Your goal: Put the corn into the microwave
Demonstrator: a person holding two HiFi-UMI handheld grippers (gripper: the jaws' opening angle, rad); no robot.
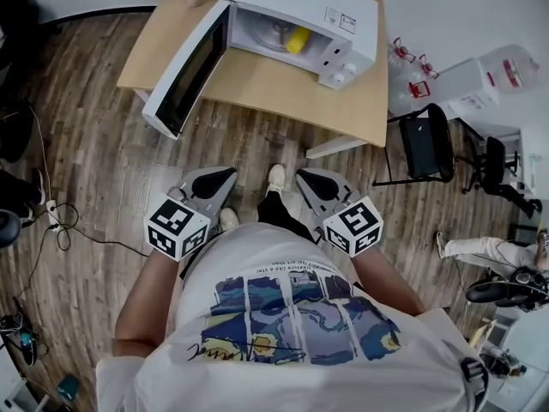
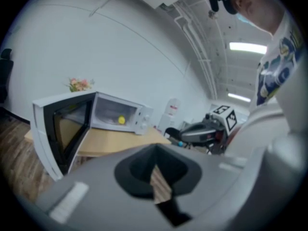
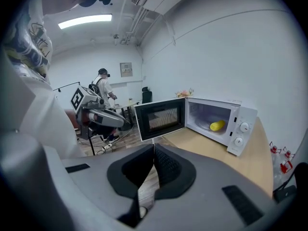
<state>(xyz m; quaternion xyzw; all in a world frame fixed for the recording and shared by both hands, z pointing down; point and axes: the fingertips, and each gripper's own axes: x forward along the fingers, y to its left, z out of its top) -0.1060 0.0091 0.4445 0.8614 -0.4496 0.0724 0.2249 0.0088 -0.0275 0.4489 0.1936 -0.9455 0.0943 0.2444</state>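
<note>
well, both grippers sit pulled in close to the person's waist, one on each side of the body, with bent forearms running back from them under the white printed shirt (image 1: 283, 316). the left gripper (image 1: 225, 177) points forward and a little down over the wooden floor (image 1: 103, 170), its marker cube (image 1: 177, 227) on the end nearest the body. the right gripper (image 1: 307, 177) mirrors it, angled slightly more downward, with its own cube (image 1: 353, 226) against the hip. the two noses tilt toward each other, and a white shoe (image 1: 276, 177) shows between them.

in the left gripper view the jaws of the left gripper (image 2: 155, 170) are closed tip to tip with nothing in them. the right gripper view shows the right gripper (image 3: 154, 160) the same way, its ribbed pads meeting at the tips, empty.

the corn (image 1: 298, 39) lies inside the microwave (image 1: 343, 15), well ahead of both grippers and apart from them. the microwave door (image 1: 184, 71) stands swung wide open on the side ahead of the left gripper. from the left gripper the corn (image 2: 121, 121) sits ahead and to the left of its jaws; from the right gripper the corn (image 3: 217, 125) sits ahead and to the right. the microwave rests on a wooden table (image 1: 283, 93) beyond both noses.
</note>
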